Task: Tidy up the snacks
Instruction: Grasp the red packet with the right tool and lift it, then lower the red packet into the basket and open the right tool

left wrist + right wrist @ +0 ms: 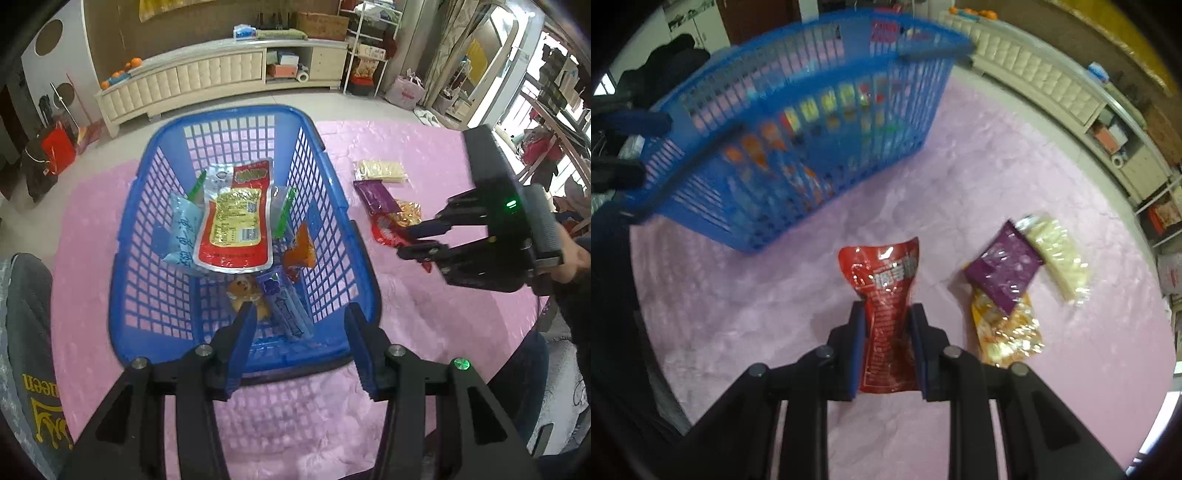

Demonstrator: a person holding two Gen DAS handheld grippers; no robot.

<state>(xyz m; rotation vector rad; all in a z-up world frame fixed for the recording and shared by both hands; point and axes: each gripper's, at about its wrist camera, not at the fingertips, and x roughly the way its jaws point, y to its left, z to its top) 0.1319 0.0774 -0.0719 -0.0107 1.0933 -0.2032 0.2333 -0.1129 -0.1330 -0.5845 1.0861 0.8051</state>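
Note:
A blue mesh basket [140, 236] stands on the pink tablecloth and holds several snack packets, the largest a red and yellow pouch [236, 225]. My left gripper [301, 321] is open and empty over the basket's near rim. My right gripper [888, 317] is shut on a red snack pouch [886, 280], held just above the cloth to the right of the basket [798, 122]. In the left wrist view the right gripper [410, 242] shows with that pouch [386, 230]. A purple packet [1004, 269], a gold packet [1008, 332] and a pale cracker packet [1060, 262] lie beside it.
The pink tablecloth [424, 332] covers the table. A grey cushion with yellow lettering [26, 350] sits at the left edge. A long white cabinet [221, 74] stands on the floor beyond the table.

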